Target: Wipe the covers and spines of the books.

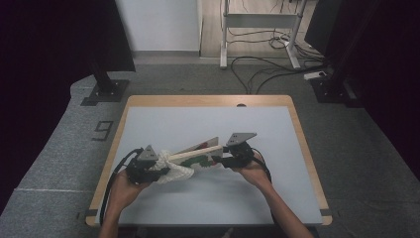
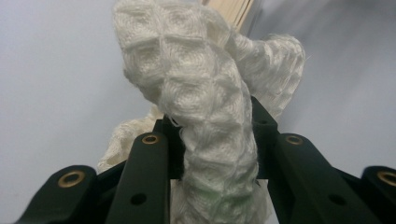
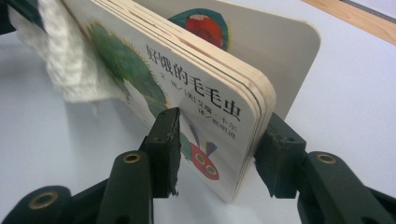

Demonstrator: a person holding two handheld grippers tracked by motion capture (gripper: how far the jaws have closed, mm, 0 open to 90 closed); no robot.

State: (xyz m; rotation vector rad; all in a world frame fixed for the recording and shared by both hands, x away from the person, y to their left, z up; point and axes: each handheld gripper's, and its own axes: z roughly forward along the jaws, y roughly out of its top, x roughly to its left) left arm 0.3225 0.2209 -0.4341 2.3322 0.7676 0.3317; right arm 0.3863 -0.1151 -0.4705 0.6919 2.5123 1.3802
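Note:
A board book (image 1: 198, 152) with a caterpillar on its cover (image 3: 201, 93) is held on edge, tilted, just above the grey table mat (image 1: 208, 124). My right gripper (image 1: 219, 159) grips its near corner (image 3: 219, 135), one pad on the front cover and the other behind the thick pages. The back cover (image 3: 285, 51) splays away behind. A white waffle-weave cloth (image 1: 174, 171) drapes against the book's far end (image 3: 70, 60). My left gripper (image 1: 157, 167) is shut on a bunched fold of that cloth (image 2: 205, 93), which bulges up between the jaws (image 2: 215, 128).
The mat lies on a wooden-edged table (image 1: 208, 100). On the floor beyond are a black stand base (image 1: 104, 91), a white desk frame (image 1: 257, 29) and loose cables (image 1: 267, 69). A person's forearms enter from the bottom edge.

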